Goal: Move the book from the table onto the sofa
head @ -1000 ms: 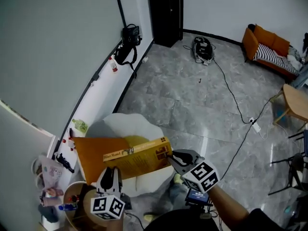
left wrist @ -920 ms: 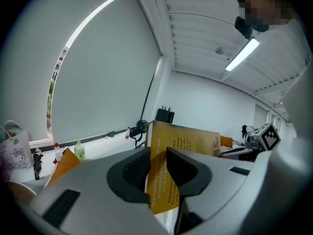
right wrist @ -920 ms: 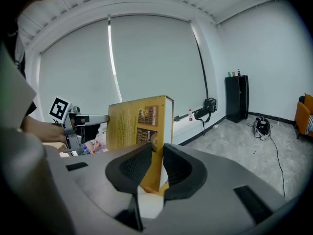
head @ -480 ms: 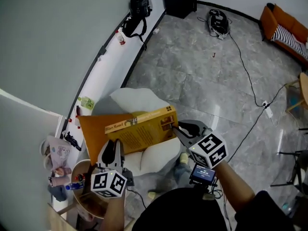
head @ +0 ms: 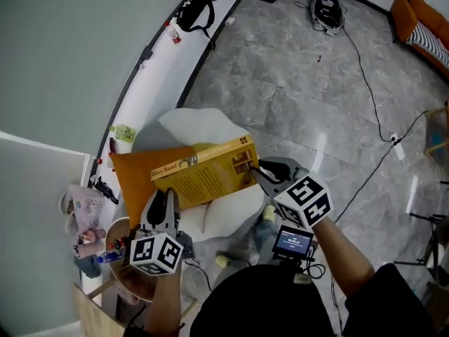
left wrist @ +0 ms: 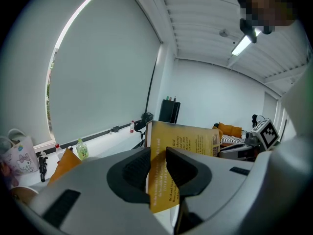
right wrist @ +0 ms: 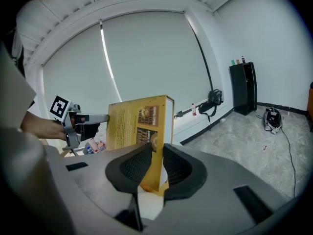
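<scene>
Status: book [head: 203,177] is off the bench [head: 118,276] and hanging in the air, with both grippers clamping it.

- Left gripper [head: 164,201]: fingers are pinching the book's lower left edge. The left gripper view is showing the cover sandwiched between the pads, no gap.
- Right gripper [head: 258,176]: fingers are biting the right-hand end by the spine. The right gripper view is showing the pads pressing on both faces.

The book is spanning between the two sets of fingers, tilted, with the title edge facing up in the head view.

Progress, judging from this: pickup and lift are looking done, the carry is nearly done, and placing and release are not yet done.

A white seat [head: 203,128] is sitting just beyond and below the fingers, right under the book. An orange cushion [head: 133,181] is showing behind the book, just beyond the left fingers. I'm reading the book as clear of the seat, though the contact point is hidden.

An orange sofa [head: 414,12] is sitting well apart, far beyond the right fingers. I'm assuming the white seat is the drop target. Left to do: lower the book flat onto it, open both sets of fingers and back out.
</scene>
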Motion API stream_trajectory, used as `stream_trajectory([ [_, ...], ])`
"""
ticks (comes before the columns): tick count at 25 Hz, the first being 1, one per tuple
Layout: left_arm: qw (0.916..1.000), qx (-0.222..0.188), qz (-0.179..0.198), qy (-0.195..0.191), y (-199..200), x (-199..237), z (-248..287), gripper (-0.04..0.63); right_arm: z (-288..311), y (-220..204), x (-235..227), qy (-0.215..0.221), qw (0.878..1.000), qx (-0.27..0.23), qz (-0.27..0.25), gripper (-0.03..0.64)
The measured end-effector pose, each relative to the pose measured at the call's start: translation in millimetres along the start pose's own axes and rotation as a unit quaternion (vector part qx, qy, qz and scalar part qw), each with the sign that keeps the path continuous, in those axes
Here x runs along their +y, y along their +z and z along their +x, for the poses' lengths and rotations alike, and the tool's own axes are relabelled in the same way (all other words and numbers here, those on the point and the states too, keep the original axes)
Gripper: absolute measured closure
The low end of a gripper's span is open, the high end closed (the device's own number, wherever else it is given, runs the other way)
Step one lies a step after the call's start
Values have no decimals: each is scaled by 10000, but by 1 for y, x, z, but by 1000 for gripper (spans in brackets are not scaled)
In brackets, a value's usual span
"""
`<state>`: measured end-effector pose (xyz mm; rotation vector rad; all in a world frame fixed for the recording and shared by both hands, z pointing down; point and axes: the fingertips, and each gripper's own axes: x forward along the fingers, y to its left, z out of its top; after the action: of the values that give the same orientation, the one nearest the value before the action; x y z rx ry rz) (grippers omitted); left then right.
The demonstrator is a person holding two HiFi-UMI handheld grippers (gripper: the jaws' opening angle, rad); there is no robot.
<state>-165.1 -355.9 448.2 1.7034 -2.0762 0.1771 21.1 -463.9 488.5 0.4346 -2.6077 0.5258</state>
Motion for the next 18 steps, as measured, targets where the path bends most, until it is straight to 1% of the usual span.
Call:
stream_trajectory([
  [3,9998,128,-97,81,-5,1,6,488,6,-4,-6,-28,10000,69,-18,535],
  [6,9997,202,-118,107,-6,7,10,488,13,-2,-6,43,9999,114,27,535],
  [9,9996,257,-111,85,-8,11,16,488,21,-2,-11,22,10000,96,14,535],
  [15,9989,458,-90,32,-25,24,35,488,40,-17,-18,-122,9996,246,109,535],
  [18,9982,561,-195,-18,-38,41,44,488,58,-25,-16,-168,9990,389,120,535],
])
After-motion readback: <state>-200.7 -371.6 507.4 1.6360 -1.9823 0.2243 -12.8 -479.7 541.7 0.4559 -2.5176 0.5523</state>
